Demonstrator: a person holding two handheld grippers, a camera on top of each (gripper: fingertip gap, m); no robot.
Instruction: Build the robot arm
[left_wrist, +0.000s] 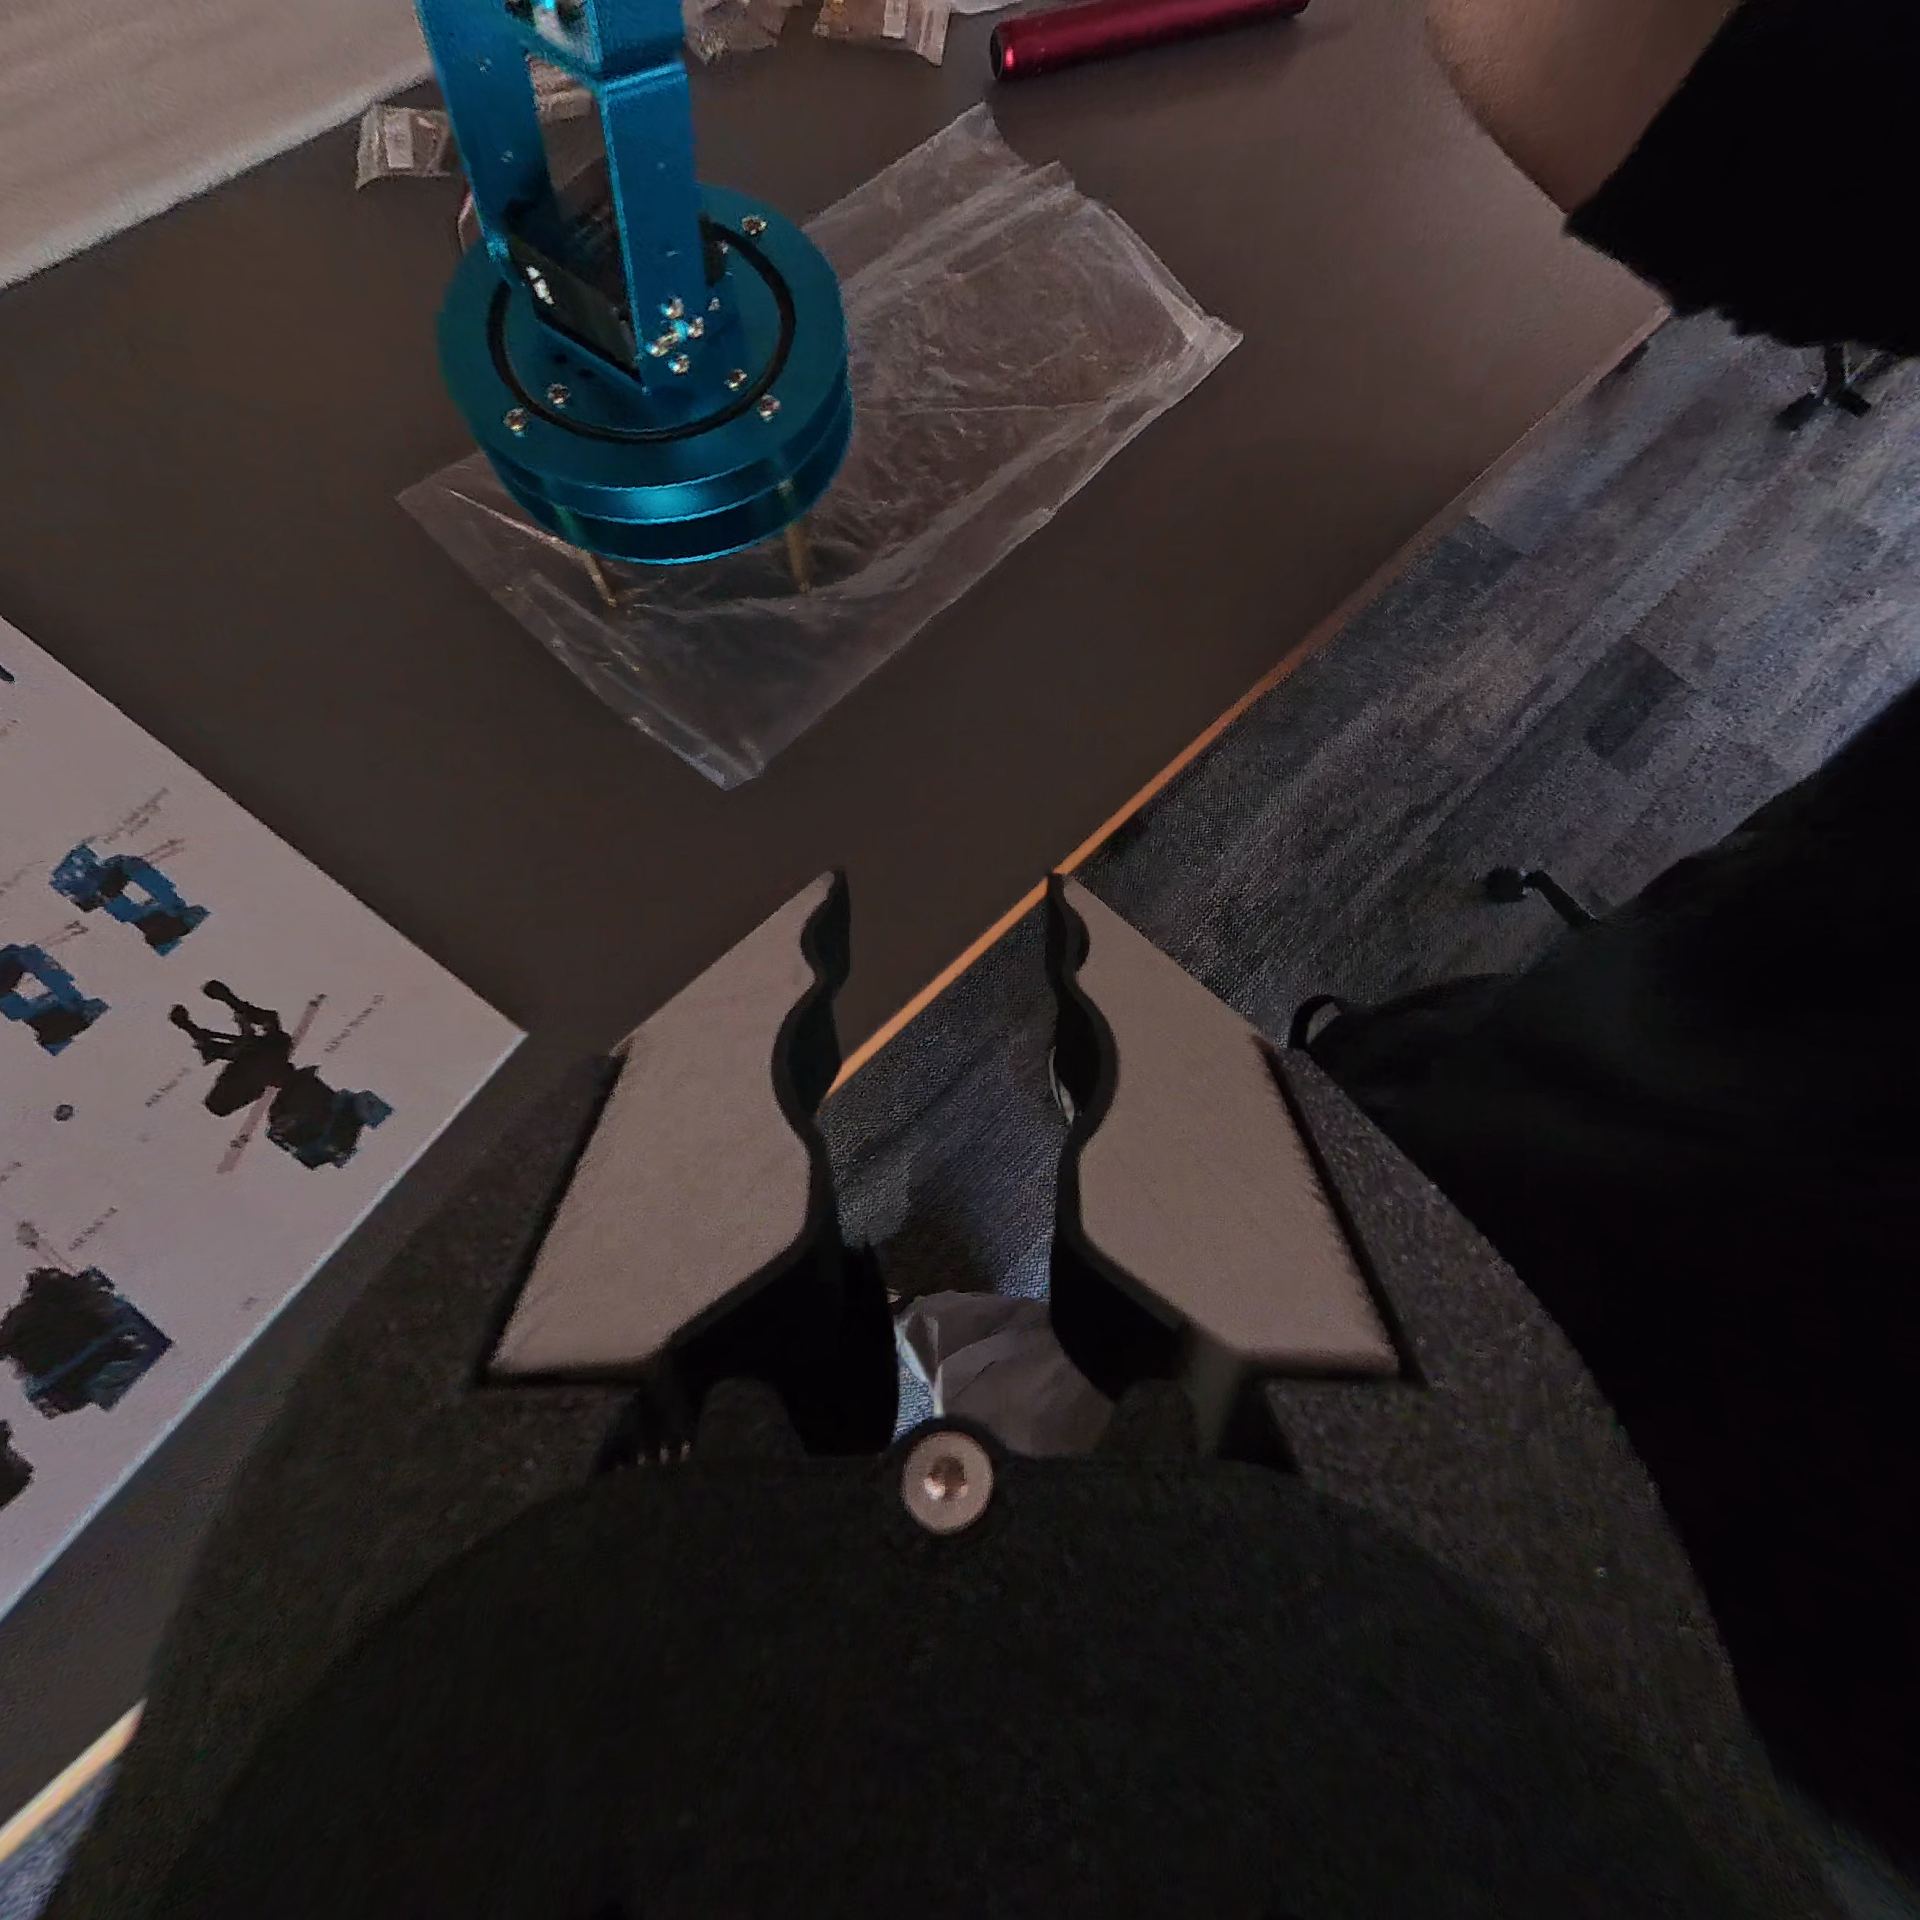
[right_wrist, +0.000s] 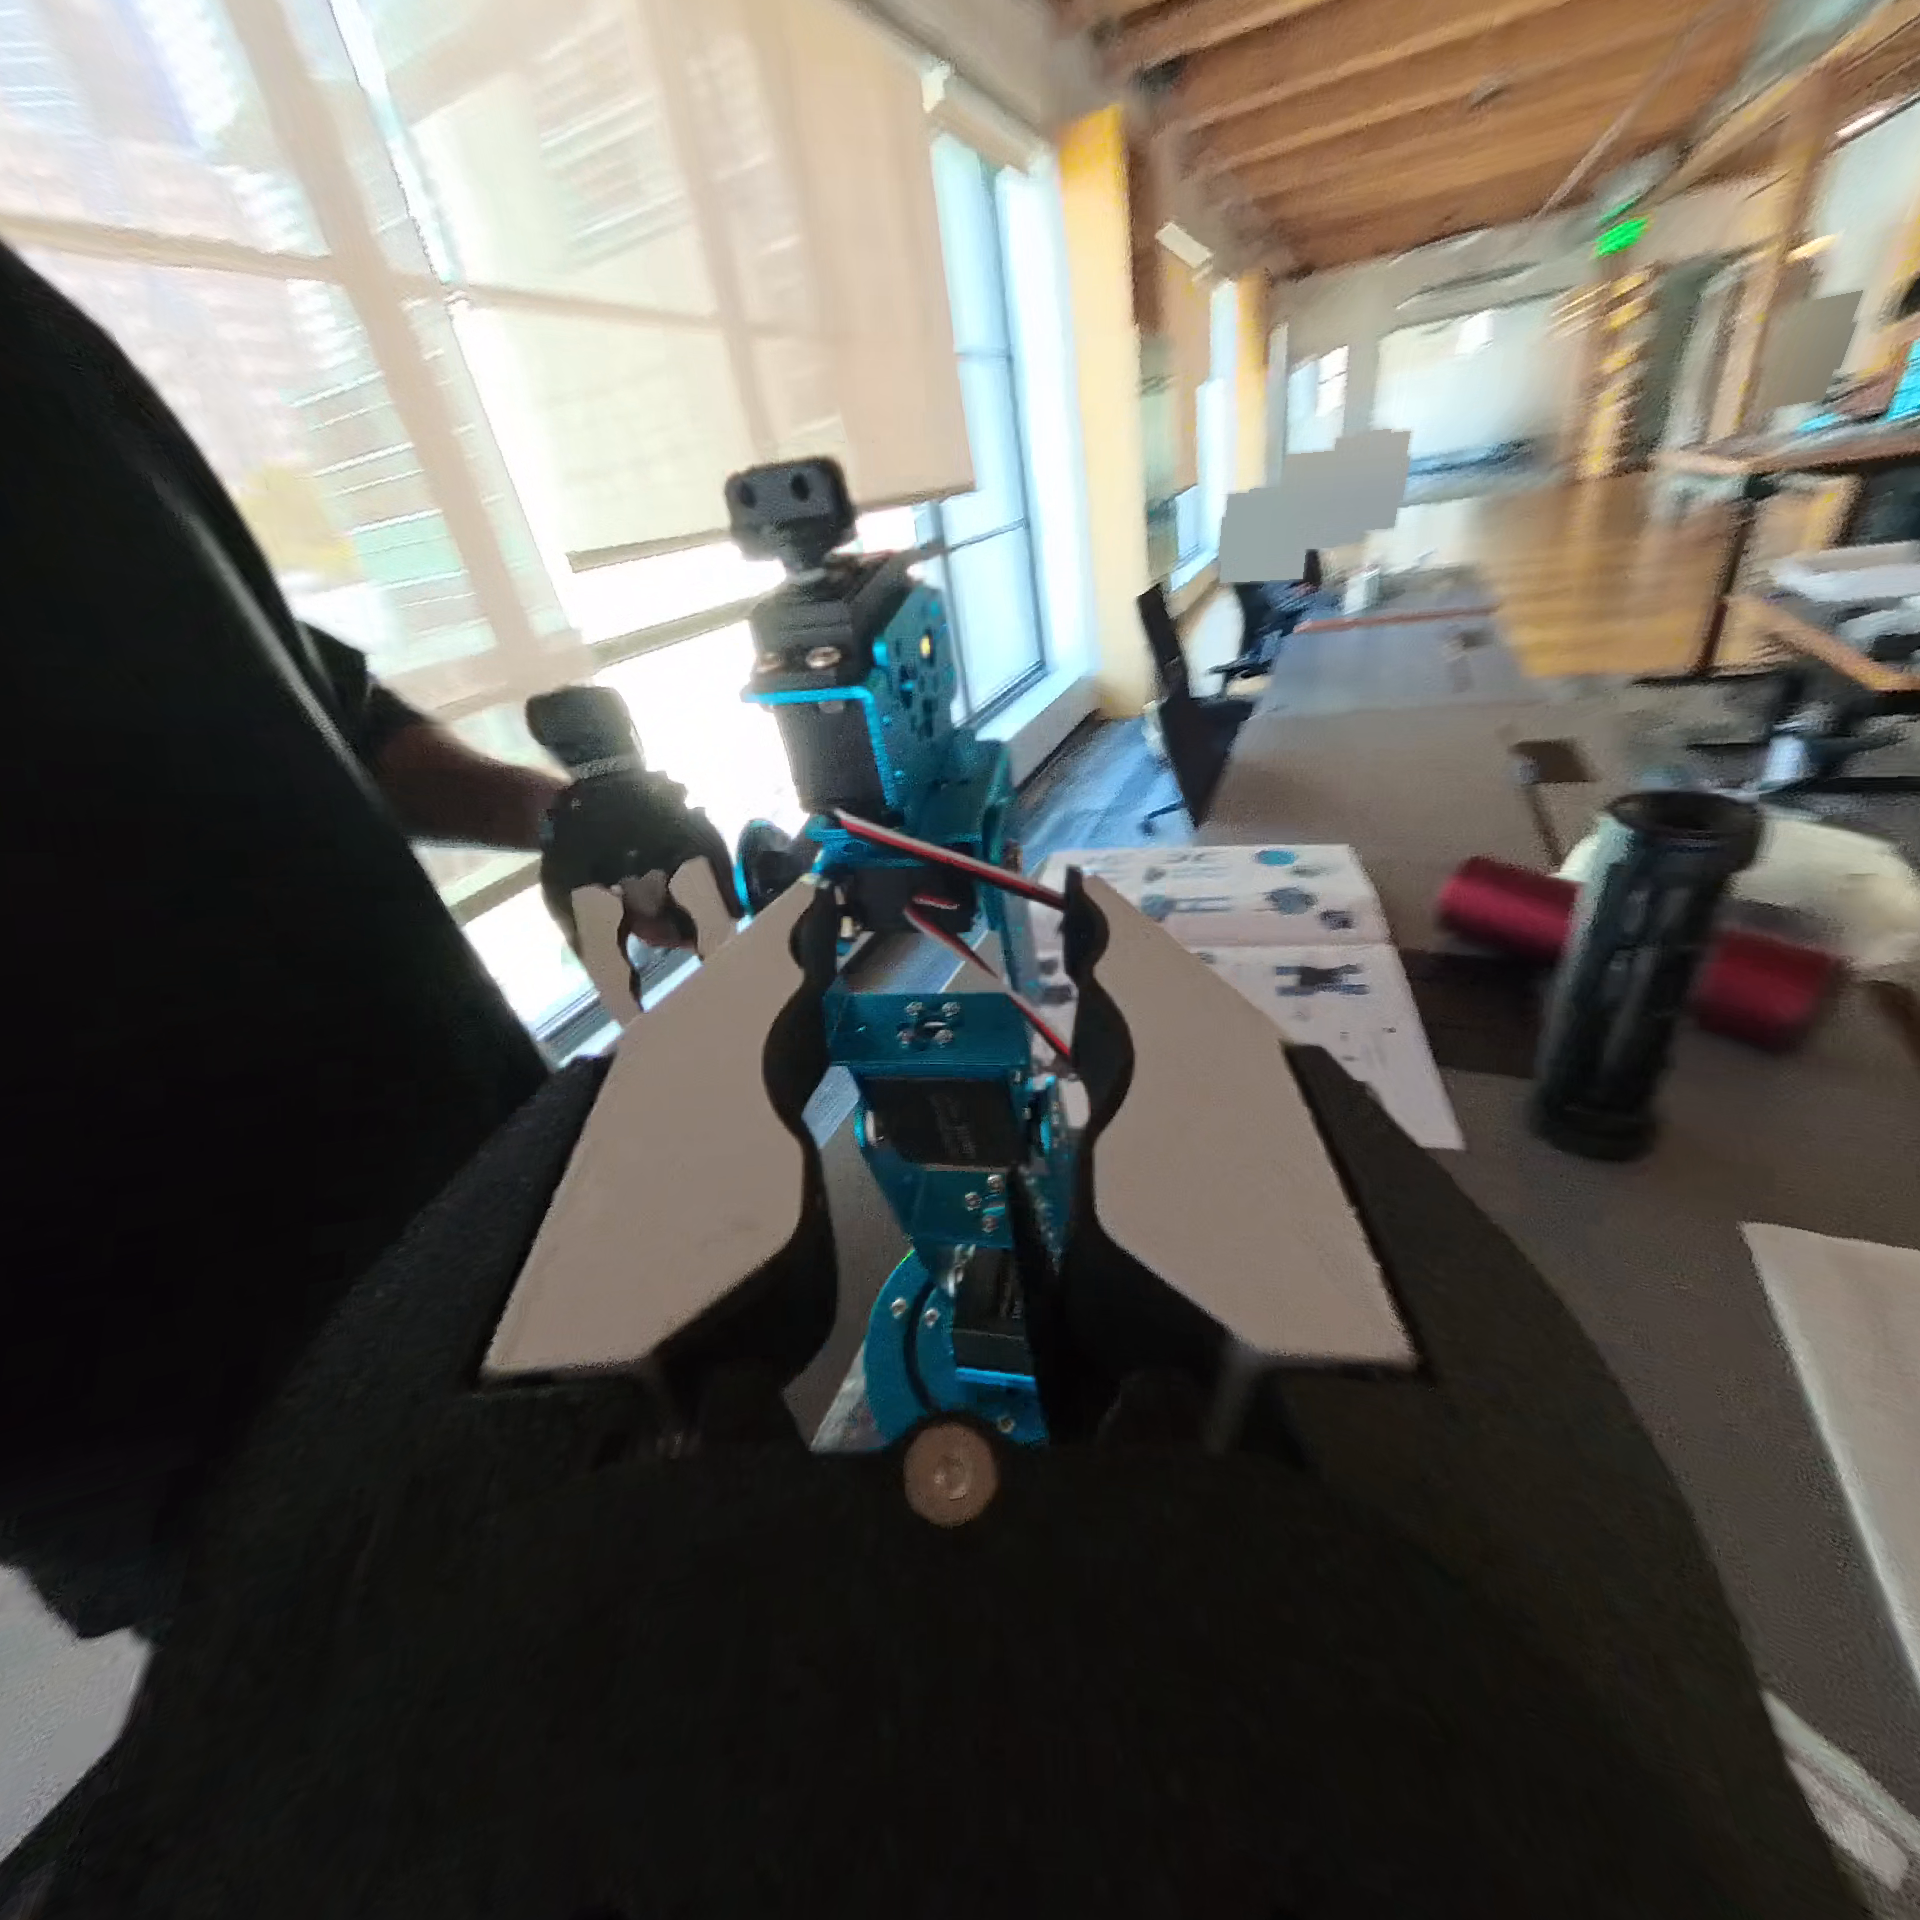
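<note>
A blue metal robot arm kit stands on a round blue base (left_wrist: 644, 416) with brass standoffs, on a clear plastic bag (left_wrist: 1018, 395) on the dark table (left_wrist: 312, 623). My right gripper (right_wrist: 940, 883) is shut on the arm's upper links (right_wrist: 935, 1143), which fill the gap between the fingers; red, white and black wires cross the tips. The arm's black sensor head (right_wrist: 790, 509) rises beyond. My left gripper (left_wrist: 945, 883) is open and empty above the table's near edge, short of the base. It also shows in the right wrist view (right_wrist: 634, 935).
A printed instruction sheet (left_wrist: 156, 1039) lies at the left of the table. A red cylinder (left_wrist: 1143, 31) and small hardware bags (left_wrist: 395, 145) lie at the far side. A dark cylindrical bottle (right_wrist: 1631, 977) stands at the right. A person in dark clothing (right_wrist: 156, 831) stands close by. The grippers' ends are close to 30 cm from one another. The arm's black sensor head (right_wrist: 790, 509) is about 6 cm from my right fingertips.
</note>
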